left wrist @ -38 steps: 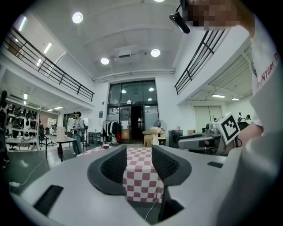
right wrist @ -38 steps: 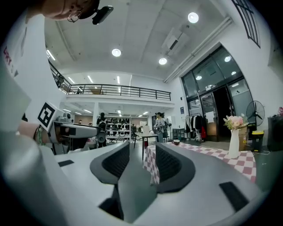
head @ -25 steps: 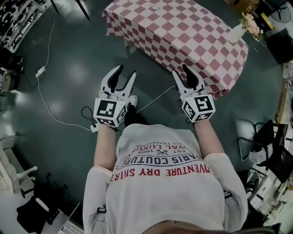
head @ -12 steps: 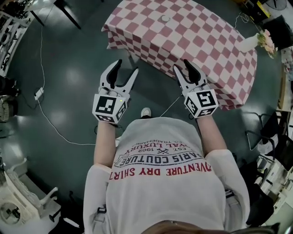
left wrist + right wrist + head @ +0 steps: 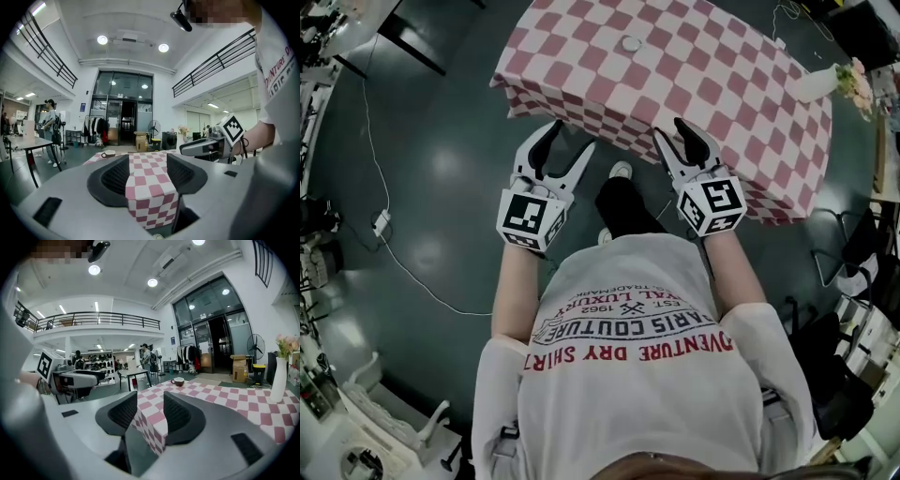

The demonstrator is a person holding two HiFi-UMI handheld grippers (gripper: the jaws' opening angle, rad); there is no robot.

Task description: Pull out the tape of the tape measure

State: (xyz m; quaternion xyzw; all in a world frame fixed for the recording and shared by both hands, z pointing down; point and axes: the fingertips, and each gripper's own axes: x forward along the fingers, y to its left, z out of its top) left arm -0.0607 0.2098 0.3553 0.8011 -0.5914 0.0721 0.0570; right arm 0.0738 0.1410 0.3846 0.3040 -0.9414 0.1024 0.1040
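Observation:
A small round thing [image 5: 630, 43], white with a dark rim, lies on the far part of the red-and-white checked table [image 5: 722, 84]; it may be the tape measure. It also shows in the left gripper view [image 5: 108, 153] and the right gripper view [image 5: 178, 381]. My left gripper [image 5: 565, 145] hangs over the floor just short of the table's near edge. Its jaws have just been opening and nothing is between them [image 5: 147, 164]. My right gripper [image 5: 672, 136] reaches the cloth's near edge, open and empty [image 5: 150, 404]. Both point roughly level at the table.
A white vase with flowers [image 5: 825, 82] stands at the table's right end. A cable with a plug block [image 5: 382, 223] runs over the dark floor at the left. A dark table [image 5: 412, 42] stands at the top left. A person [image 5: 50, 126] stands far off.
Both grippers have moved forward from over the floor to the table's near edge. The left jaws stand wider apart than a second ago. The table has come closer in view.

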